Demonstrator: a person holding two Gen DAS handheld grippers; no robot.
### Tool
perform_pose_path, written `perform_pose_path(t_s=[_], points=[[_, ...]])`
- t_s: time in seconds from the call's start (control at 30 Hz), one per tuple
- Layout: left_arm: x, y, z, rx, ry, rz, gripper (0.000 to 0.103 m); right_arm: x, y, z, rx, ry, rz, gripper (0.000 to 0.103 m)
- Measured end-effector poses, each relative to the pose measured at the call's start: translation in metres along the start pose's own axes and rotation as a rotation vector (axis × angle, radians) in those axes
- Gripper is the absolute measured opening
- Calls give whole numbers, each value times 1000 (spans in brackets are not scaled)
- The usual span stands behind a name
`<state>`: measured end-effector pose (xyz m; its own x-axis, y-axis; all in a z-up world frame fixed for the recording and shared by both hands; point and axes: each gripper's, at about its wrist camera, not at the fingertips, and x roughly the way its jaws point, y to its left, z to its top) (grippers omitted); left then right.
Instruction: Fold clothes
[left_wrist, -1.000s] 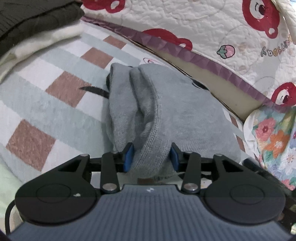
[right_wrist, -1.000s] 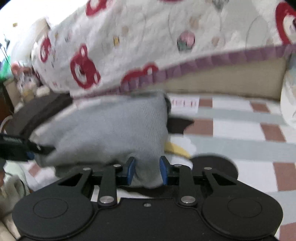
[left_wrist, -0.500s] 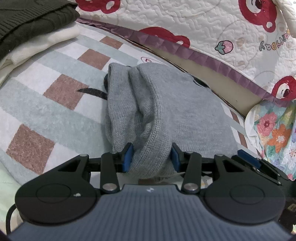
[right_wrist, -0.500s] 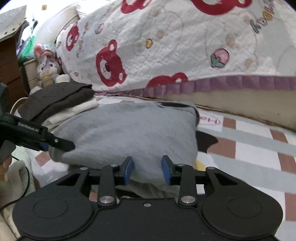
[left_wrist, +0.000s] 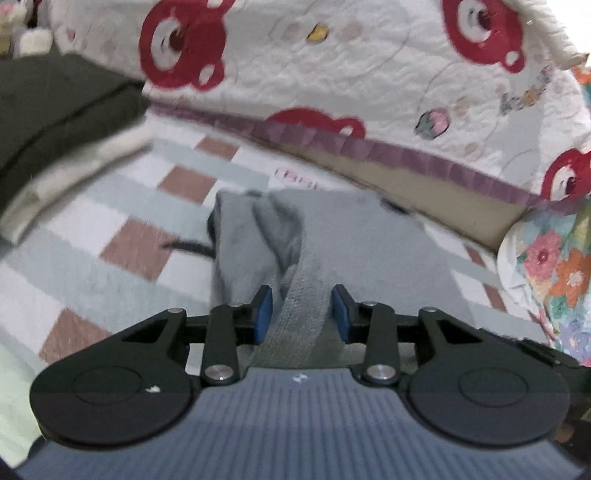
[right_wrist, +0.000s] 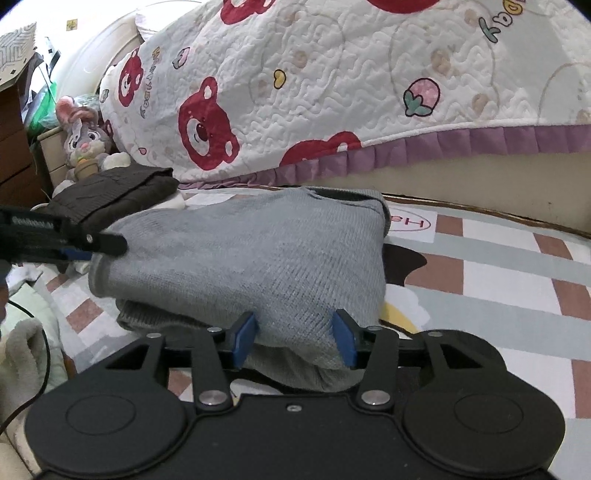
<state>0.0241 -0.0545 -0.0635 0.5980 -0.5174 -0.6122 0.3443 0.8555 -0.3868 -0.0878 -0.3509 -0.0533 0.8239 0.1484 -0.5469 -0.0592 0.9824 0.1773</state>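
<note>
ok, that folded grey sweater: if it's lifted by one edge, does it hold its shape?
Probably not. The grey sweater is soft knit, its layers bulging and sagging at the edges, so it would likely droop and unfold. The ribbed hem looks grippy, unlikely to slip. Probably light.

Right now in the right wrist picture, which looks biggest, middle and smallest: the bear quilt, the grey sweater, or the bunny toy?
1. Bear quilt, biggest.
2. Grey sweater, though it lies nearer the camera, which flatters it.
3. Bunny toy, smallest, but it sits farthest back.

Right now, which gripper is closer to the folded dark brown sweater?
Left. The left gripper works beside the dark brown sweater; the right gripper, jaws opening, is at the grey sweater's far end.
</note>
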Motion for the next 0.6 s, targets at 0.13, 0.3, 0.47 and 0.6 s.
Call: perform_pose_path(t_s=[0.13, 0.3, 0.47, 0.6], points=[[7, 9, -1, -44, 30, -6, 43, -2, -24, -2, 203, 30, 28, 60], [-17, 21, 9, -111, -129, 37, 41, 3, -63, -19, 550, 130, -55, 70], [-13, 49, 12, -247, -101, -107, 43, 12, -69, -27, 604, 170, -40, 70], [1, 55, 7, -282, -56, -138, 52, 23, -54, -27, 515, 199, -8, 70]])
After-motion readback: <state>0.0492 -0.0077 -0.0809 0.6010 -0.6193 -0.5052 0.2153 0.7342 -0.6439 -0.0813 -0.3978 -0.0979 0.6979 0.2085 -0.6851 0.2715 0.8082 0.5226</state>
